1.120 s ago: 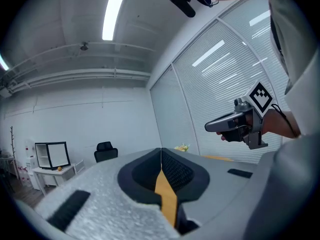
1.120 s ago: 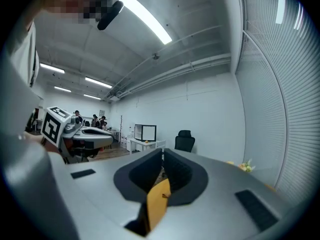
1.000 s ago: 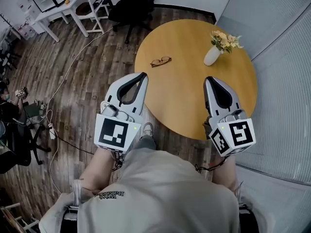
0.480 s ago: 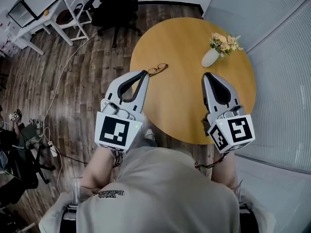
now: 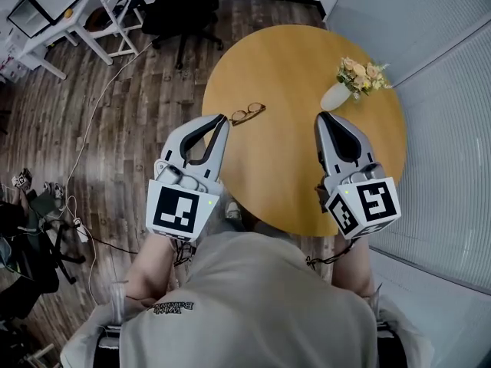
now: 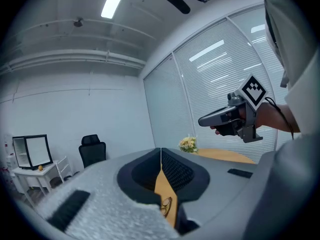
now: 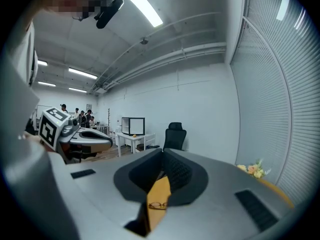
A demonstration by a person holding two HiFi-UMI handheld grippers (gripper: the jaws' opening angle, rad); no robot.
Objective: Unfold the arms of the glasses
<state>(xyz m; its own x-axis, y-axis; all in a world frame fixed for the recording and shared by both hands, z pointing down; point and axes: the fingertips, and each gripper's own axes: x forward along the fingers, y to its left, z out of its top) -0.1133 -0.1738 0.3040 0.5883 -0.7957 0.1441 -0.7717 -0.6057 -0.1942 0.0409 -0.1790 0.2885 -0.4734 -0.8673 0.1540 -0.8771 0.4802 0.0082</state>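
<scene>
Brown-rimmed glasses [image 5: 248, 113] lie with their arms folded on the round wooden table [image 5: 291, 60], near its left edge. My left gripper [image 5: 222, 119] is shut and empty, its tip just short of the glasses and slightly to their left. My right gripper [image 5: 322, 117] hovers over the table's right half with its jaws together and nothing in them. The glasses show through the gap under the jaws in the left gripper view [image 6: 166, 204] and in the right gripper view [image 7: 157, 205]. Neither gripper touches them.
A white vase [image 5: 335, 96] of flowers [image 5: 360, 71] stands on the table beyond the right gripper. A black office chair [image 5: 184, 6] and a white desk [image 5: 46, 21] are on the wooden floor at the far left, where a cable [image 5: 92, 129] runs. A wall of blinds [image 5: 445, 129] lines the right.
Both grippers have moved forward over the table's near edge. The glasses now lie right in front of the left gripper's tip. Both pairs of jaws stay together.
</scene>
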